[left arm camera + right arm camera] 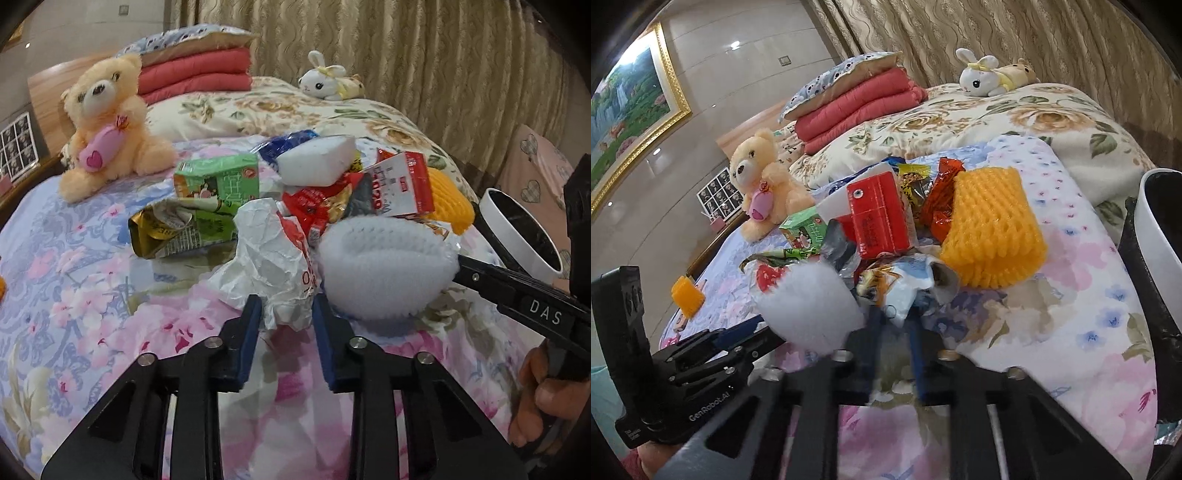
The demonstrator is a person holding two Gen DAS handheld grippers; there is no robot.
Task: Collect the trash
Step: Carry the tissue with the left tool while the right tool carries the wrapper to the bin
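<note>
Two pairs of blue-padded black jaws meet the trash heap on the floral bedspread [92,280]: the left gripper [287,317] pinches a lobe of crumpled white paper [269,258], and the right gripper [894,325] has closed narrowly on a crinkled blue-and-white plastic wrapper [905,291]. Beside them lie soft white foam netting [384,266], ribbed yellow foam netting [993,232], a red carton [879,214], a crushed green carton [218,181] and a white foam block [314,158]. A round white bin [524,232] stands near the bed's edge, its dark inside too hidden to read.
</note>
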